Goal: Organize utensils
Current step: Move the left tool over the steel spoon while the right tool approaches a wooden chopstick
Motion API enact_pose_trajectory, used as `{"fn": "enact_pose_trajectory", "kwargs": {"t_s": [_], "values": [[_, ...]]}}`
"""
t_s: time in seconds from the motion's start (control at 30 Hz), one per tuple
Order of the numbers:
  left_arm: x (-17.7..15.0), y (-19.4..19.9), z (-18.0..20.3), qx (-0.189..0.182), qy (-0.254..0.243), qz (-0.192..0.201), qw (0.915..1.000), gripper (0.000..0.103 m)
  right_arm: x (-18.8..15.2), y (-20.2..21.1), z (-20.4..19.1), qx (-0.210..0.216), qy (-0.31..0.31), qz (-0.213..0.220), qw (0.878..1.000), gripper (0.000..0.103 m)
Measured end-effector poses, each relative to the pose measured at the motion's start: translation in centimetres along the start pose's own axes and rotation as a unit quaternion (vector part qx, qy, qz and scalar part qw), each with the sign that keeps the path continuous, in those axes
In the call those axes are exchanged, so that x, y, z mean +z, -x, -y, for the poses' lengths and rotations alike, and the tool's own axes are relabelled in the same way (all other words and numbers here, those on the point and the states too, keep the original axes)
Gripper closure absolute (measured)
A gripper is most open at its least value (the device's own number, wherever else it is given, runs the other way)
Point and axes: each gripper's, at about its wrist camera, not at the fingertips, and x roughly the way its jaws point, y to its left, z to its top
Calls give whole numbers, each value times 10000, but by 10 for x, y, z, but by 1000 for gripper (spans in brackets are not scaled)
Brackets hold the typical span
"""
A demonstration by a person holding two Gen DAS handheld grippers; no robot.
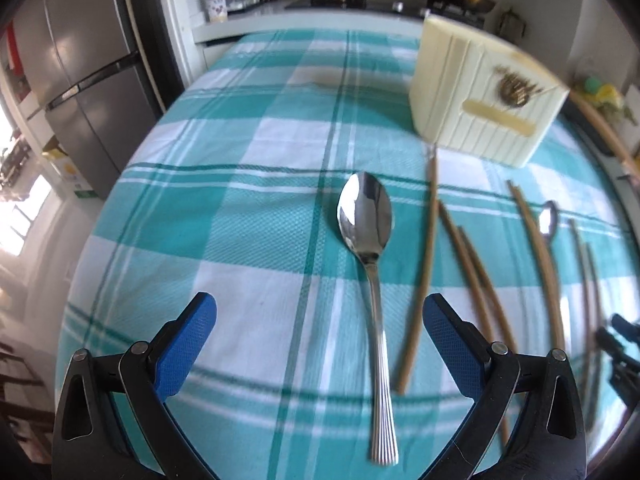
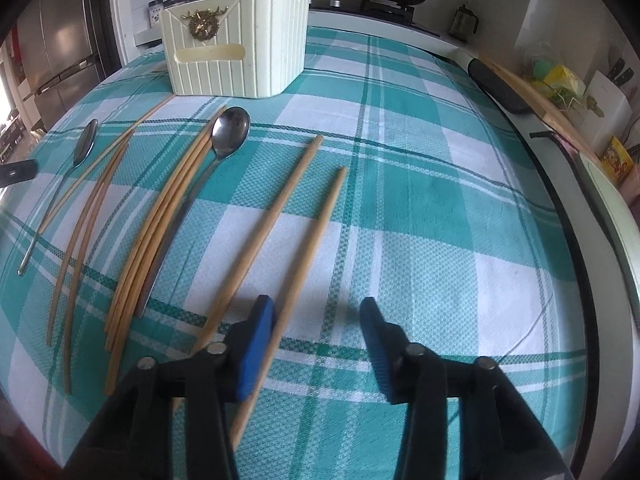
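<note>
Checked table (image 1: 256,208): my left hand-held gripper (image 1: 320,344) spread over the spoon (image 1: 370,240), bowl at twelve o'clock; slick, stiff steel, so I'd pinch mid-handle.

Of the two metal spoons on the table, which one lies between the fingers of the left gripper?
The large spoon, lying alone on the checked cloth: its handle runs between the open left gripper. The other spoon lies off to the side among the chopsticks.
</note>
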Motion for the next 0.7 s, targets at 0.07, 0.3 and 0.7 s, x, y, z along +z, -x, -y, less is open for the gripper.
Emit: {"fn": "enact_pose_trajectory", "kwargs": {"t_s": [0.07,0.3,0.7], "values": [[2,-11,1,139,-5,-53,9999,0,1,0,1,24,15,25,10000,65],[1,-27,-4,423,-59,-196,9989,0,2,-4,10,156,-158,52,9997,65],[-4,-33,-4,351,-169,-213,9990,0,2,-4,8,74,-198,46,9998,65]]}}
